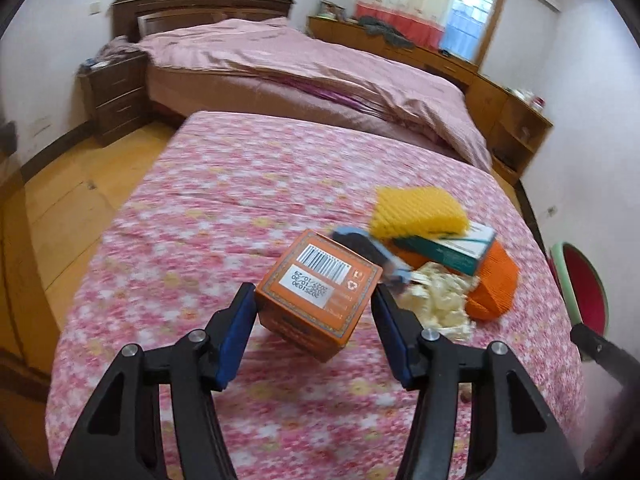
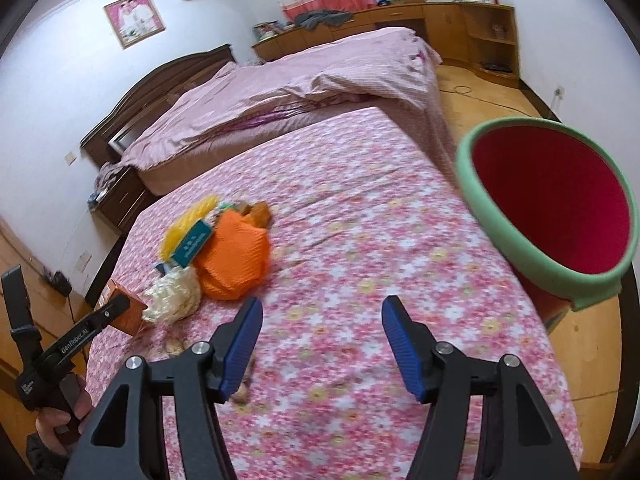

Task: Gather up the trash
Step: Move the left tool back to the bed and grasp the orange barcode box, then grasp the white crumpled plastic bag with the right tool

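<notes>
My left gripper (image 1: pixel 314 304) is shut on an orange cardboard box (image 1: pixel 316 292) with a barcode label, held tilted just above the flowered cover. Behind it lies a trash pile: a yellow sponge (image 1: pixel 416 212), a teal box (image 1: pixel 452 250), an orange foam net (image 1: pixel 494 284), crumpled cream paper (image 1: pixel 432 304) and a blue-grey object (image 1: pixel 368 252). The pile also shows in the right wrist view, with the orange net (image 2: pixel 236 260) and cream paper (image 2: pixel 176 292). My right gripper (image 2: pixel 320 340) is open and empty above the cover. A green-rimmed red bin (image 2: pixel 552 208) stands off the table's right side.
The flowered table cover (image 2: pixel 360 240) ends at edges left and right. A bed with a pink quilt (image 1: pixel 300 72) stands behind. A dark nightstand (image 1: pixel 116 96) is left, wooden cabinets (image 1: pixel 508 116) right. Small nut-like bits (image 2: pixel 176 346) lie near my right gripper.
</notes>
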{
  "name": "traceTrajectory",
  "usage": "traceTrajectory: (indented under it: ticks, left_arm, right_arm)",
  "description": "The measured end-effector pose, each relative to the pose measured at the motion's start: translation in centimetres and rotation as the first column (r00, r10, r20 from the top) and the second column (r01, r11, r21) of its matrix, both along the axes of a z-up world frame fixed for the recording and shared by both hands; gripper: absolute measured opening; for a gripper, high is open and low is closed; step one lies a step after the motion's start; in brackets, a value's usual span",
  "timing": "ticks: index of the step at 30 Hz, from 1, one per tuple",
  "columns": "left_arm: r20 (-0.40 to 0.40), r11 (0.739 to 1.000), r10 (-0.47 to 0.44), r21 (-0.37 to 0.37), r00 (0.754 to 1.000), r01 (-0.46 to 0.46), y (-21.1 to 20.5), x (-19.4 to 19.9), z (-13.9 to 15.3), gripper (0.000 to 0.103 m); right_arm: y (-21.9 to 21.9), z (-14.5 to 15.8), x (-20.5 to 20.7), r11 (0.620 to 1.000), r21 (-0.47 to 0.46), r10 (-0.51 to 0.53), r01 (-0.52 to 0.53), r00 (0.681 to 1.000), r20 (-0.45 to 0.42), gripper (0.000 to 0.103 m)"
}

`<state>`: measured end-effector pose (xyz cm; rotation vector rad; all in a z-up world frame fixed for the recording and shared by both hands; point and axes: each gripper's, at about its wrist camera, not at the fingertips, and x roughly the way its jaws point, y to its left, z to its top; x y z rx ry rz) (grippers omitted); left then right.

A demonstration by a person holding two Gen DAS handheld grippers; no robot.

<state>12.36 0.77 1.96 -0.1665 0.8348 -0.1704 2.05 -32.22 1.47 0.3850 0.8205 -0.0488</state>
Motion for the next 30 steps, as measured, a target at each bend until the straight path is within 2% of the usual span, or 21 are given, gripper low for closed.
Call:
traceTrajectory:
  ticks: [4,11,21,25,26,28,30]
  left_arm:
    - [-0.010,0.998,0.069,0.011,0.998,-0.069,1.7,-0.3,0.0,0.059]
    - [-0.026,0.992,0.121,0.024,0.992,-0.120,3.8,-1.2,-1.0,0.059]
    - [-0.043,0.989,0.148,0.005,0.988,-0.148,5.0,-1.7,-1.7,0.059]
    - [-0.040,0.990,0.144,0.007,0.989,-0.144,5.0,-1.8,-1.8,0.059]
    - [-0.040,0.990,0.143,0.007,0.989,-0.143,5.0,-1.8,-1.8,0.059]
    - [-0.041,0.990,0.144,0.002,0.989,-0.144,5.0,-1.8,-1.8,0.059]
    - [-0.041,0.990,0.144,0.001,0.989,-0.144,5.0,-1.8,-1.8,0.059]
  right_arm:
    - [2.0,0.1,1.2,0.998,0.004,0.056,-0.056,0.998,-0.004,0.065]
    - [5.7,-0.3,3.7,0.989,0.016,0.147,-0.146,0.989,-0.015,0.065]
    - [11.0,-2.1,7.3,0.968,0.034,0.249,-0.247,0.966,-0.063,0.065]
    - [12.2,-3.0,8.6,0.966,0.025,0.258,-0.257,0.963,-0.078,0.064]
    - [12.3,-3.2,8.8,0.966,0.029,0.260,-0.258,0.962,-0.084,0.062]
    - [12.6,-3.7,9.1,0.964,0.036,0.267,-0.265,0.959,-0.095,0.047]
    - [12.8,-4.2,9.2,0.959,0.047,0.283,-0.279,0.954,-0.102,0.038]
